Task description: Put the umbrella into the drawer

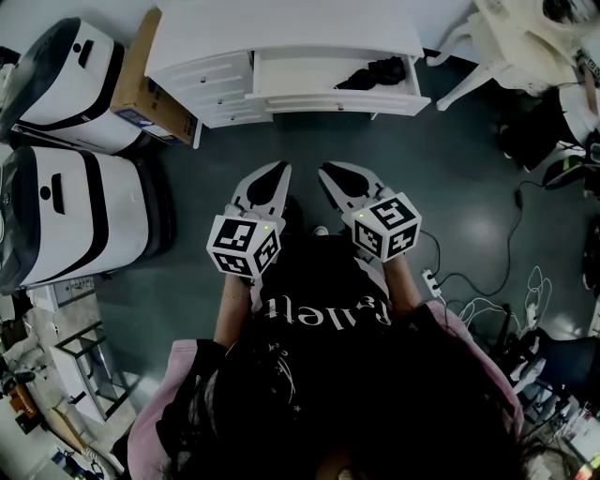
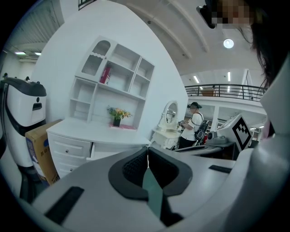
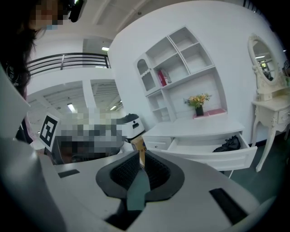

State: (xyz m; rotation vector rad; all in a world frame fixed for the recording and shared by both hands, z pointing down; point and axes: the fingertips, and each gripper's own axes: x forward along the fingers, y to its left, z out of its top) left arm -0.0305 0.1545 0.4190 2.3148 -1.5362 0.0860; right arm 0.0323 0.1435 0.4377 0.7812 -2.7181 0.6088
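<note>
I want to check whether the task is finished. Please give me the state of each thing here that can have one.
drawer: pulled open.
umbrella: lying inside the open drawer, at its right end.
small drawers: shut.
left gripper: shut, holding nothing.
right gripper: shut, holding nothing.

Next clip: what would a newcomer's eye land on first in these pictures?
First, the open drawer of the white dresser at the top of the head view, with a black umbrella lying at its right end. Nearer the person, the left claw and right claw sit side by side, both shut and empty, pointing towards the dresser.
</note>
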